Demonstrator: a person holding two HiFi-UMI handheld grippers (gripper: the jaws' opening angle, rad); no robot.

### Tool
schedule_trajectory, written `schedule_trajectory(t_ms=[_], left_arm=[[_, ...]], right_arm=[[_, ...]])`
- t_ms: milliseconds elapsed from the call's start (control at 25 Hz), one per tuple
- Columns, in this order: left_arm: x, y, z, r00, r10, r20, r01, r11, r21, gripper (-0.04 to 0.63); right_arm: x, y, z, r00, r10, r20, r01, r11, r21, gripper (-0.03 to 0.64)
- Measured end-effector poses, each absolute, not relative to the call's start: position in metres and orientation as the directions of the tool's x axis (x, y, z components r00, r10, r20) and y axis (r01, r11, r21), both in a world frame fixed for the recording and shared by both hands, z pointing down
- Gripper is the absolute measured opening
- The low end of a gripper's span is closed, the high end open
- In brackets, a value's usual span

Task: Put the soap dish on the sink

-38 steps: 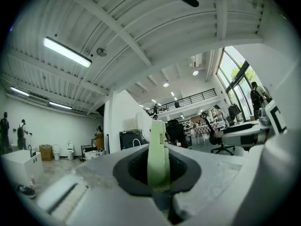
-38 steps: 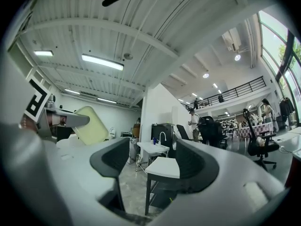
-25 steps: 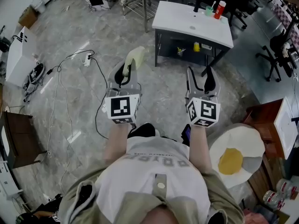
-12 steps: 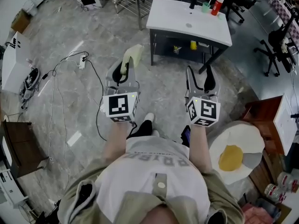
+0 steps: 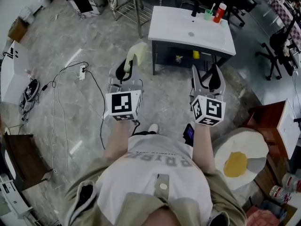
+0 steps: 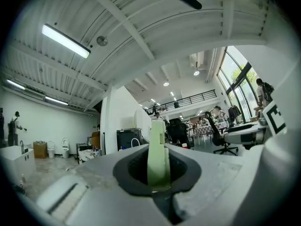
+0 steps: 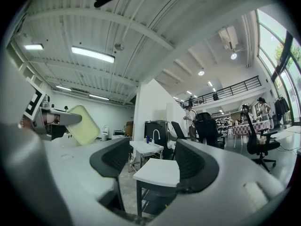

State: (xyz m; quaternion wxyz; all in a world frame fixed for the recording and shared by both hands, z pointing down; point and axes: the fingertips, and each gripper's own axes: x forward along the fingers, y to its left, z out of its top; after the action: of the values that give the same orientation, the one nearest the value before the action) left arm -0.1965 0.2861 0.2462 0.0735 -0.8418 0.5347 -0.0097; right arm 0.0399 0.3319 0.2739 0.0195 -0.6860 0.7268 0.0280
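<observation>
Closing on the sink [image 5: 175, 26], you are bringing both grippers nearer its front edge than they were a second ago, and the floor cable [image 5: 60, 108] is sliding further back to the sink's left in the head view.

Your left gripper [image 5: 127, 66] is pointing level, short of the sink's front left corner. Its fingers [image 6: 123, 172] are pinching the pale green soap dish [image 5: 137, 53] by one edge. In the left gripper view the dish [image 6: 157, 149] is standing edge-on and upright between them. It is hanging in the air ahead of that gripper, near the sink's left corner but not touching it, and it is showing as a tilted slab [image 7: 81, 125] at the left of the right gripper view.

Your right gripper [image 5: 208, 69] is pointing level at the sink's front right part. Its fingers [image 7: 112, 158] are standing spread, with nothing between them but the sink beyond.

At the sink's back right are standing a black faucet [image 5: 194, 11], a green cup [image 5: 207, 14] and a red bottle [image 5: 219, 12]. A yellow item [image 5: 196, 54] is sitting on the shelf beneath the sink.
</observation>
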Motion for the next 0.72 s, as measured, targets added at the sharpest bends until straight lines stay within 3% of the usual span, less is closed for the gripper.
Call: schedule_trajectory(t_ms=[720], left_arm=[[-0.219, 0.206, 0.28, 0.437, -0.899, 0.012, -0.894, -0.436, -0.105, 0.02]], right_arm=[[0.039, 0.27, 0.297, 0.01, -1.0, -0.003, -0.999, -0.01, 0.034, 0.298]])
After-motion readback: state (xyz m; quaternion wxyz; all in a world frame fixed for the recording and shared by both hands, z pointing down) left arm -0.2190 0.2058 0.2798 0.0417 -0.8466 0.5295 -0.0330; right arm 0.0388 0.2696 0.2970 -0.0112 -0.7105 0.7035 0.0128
